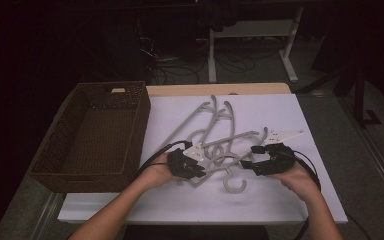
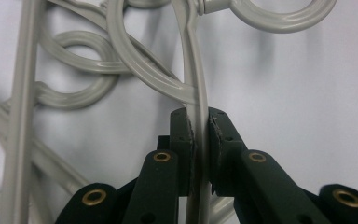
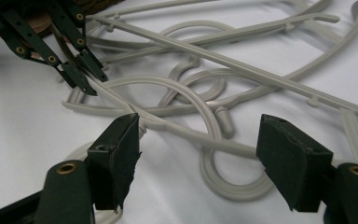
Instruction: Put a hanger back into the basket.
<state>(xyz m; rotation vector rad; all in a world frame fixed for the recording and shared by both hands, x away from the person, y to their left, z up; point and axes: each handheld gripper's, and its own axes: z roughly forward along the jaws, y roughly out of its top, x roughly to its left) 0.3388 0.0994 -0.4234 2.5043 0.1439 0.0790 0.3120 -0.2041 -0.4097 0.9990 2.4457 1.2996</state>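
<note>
Several grey plastic hangers [image 1: 215, 132] lie tangled on the white table top [image 1: 275, 107]. My left gripper [image 1: 200, 172] is at the near left of the pile, shut on the thin arm of one hanger [image 2: 193, 70], and its pads [image 2: 189, 133] press the arm from both sides. My right gripper [image 1: 245, 164] faces it from the right and stands open just above the table. Its wide-apart pads [image 3: 116, 149] straddle a hanger's curved hook [image 3: 233, 186] without touching it. In the right gripper view the left gripper [image 3: 81, 74] pinches the hanger at the upper left.
A dark wicker basket [image 1: 140, 125] stands along the table's left side with nothing in it. One hook [image 1: 235, 185] pokes out of the pile toward the front edge. Table legs and cables stand on the dark floor behind.
</note>
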